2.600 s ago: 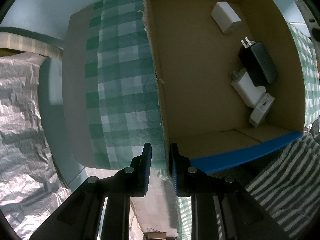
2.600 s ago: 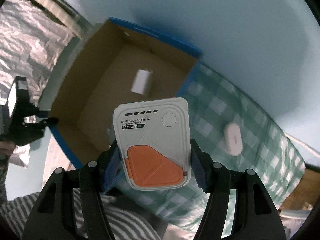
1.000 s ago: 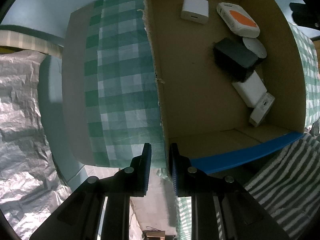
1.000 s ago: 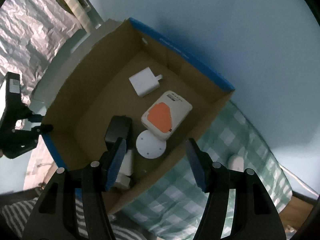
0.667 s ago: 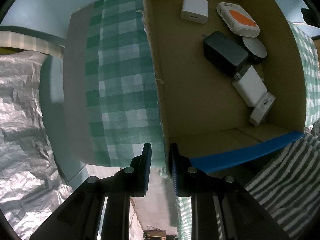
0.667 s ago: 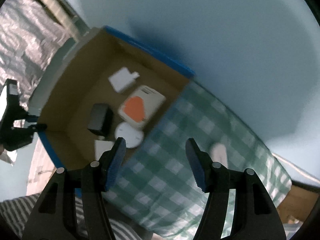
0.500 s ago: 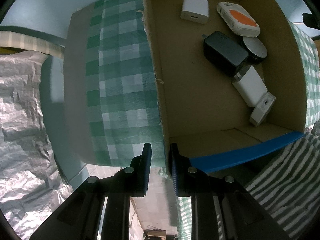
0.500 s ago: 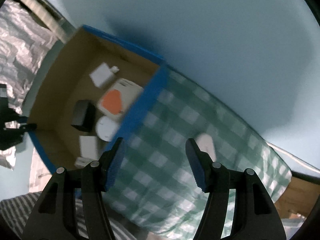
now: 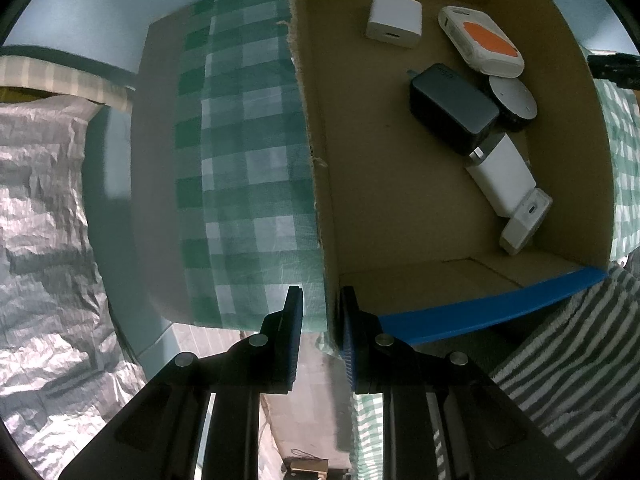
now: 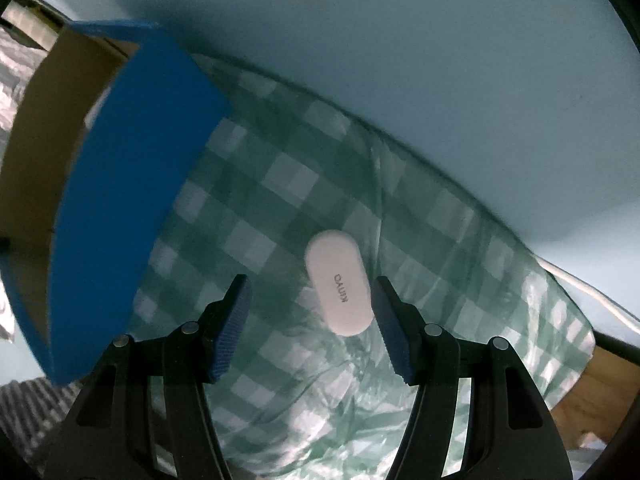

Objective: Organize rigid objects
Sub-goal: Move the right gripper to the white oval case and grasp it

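Observation:
My left gripper point(image 9: 320, 316) is shut on the near wall of the cardboard box point(image 9: 328, 208). The box holds a white and orange power bank point(image 9: 482, 44), a black charger point(image 9: 452, 108), a white round disc point(image 9: 514, 94), a white cube charger point(image 9: 394, 20) and two more white chargers point(image 9: 504, 176). My right gripper point(image 10: 310, 318) is open and empty, just above a white oval case point(image 10: 338, 282) that lies on the green checked cloth point(image 10: 260, 208), close to the right finger. The box's blue outer wall point(image 10: 128, 184) is to the left.
The green checked cloth point(image 9: 248, 152) covers the table left of the box. Crinkled silver foil point(image 9: 44, 232) lies at far left. A grey striped towel point(image 9: 572, 352) is at lower right. A pale blue wall point(image 10: 400, 40) stands behind the table.
My right gripper let go of the power bank into the box, then swung right and down over the cloth to the white oval case. My left gripper kept its hold on the box wall.

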Tool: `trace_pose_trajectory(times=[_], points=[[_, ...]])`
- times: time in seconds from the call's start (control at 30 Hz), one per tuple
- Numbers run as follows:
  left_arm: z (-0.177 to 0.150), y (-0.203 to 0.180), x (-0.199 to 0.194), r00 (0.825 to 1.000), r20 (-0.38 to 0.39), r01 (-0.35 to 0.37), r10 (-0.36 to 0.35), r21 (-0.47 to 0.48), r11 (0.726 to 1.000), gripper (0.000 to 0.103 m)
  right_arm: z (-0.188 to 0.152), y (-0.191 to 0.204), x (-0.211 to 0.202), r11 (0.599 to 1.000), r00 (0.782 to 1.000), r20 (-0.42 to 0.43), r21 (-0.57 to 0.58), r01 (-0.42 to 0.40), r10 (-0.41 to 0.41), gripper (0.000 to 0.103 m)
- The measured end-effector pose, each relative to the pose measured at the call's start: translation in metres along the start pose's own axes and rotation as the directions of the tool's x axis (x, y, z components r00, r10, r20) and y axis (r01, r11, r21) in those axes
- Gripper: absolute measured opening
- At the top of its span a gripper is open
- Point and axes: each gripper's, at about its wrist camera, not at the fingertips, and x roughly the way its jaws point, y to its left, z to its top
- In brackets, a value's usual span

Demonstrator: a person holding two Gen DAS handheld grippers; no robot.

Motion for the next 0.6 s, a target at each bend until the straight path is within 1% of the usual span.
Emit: trace_pose_trajectory(times=[0.13, 0.23, 0.33, 0.4, 0.47, 0.5, 0.53, 0.6], points=[[-0.001, 0.000, -0.001, 1.000, 0.001, -0.001, 0.001, -0.004, 1.000, 0.018, -0.001, -0.001, 0.014, 1.000, 1.000, 0.001, -0.024, 0.018, -0.018, 0.060], [-0.001, 0.000, -0.001, 1.000, 0.000, -0.002, 0.002, -0.007, 1.000, 0.018, 0.000, -0.002, 0.024, 0.999, 0.999, -0.019, -0.027, 0.031, -0.031, 0.055], [-0.001, 0.000, -0.001, 1.000, -0.001, -0.002, 0.002, -0.007, 1.000, 0.018, 0.000, -0.003, 0.031, 0.999, 0.999, -0.029, -0.019, 0.041, -0.042, 0.053], [-0.001, -0.001, -0.001, 1.000, 0.000, -0.001, 0.001, -0.007, 1.000, 0.018, 0.000, -0.005, 0.035, 0.999, 0.998, -0.042, -0.013, 0.041, -0.041, 0.046], [-0.001, 0.000, -0.001, 1.000, 0.000, 0.001, -0.001, -0.007, 1.000, 0.018, -0.002, -0.006, 0.040, 0.999, 0.997, -0.069, 0.000, 0.040, -0.040, 0.044], [-0.001, 0.000, -0.001, 1.000, 0.001, 0.002, -0.002, -0.007, 1.000, 0.018, -0.003, -0.007, 0.043, 0.999, 0.996, -0.080, 0.005, 0.044, -0.043, 0.040], [-0.002, 0.000, -0.001, 1.000, 0.003, 0.002, -0.002, -0.007, 1.000, 0.018, -0.004, -0.007, 0.045, 0.999, 0.995, -0.090, 0.012, 0.047, -0.046, 0.040], [-0.002, 0.000, -0.001, 1.000, 0.004, 0.003, -0.003, -0.007, 1.000, 0.018, -0.006, -0.007, 0.043, 0.999, 0.996, -0.073, 0.026, 0.046, -0.044, 0.039]])
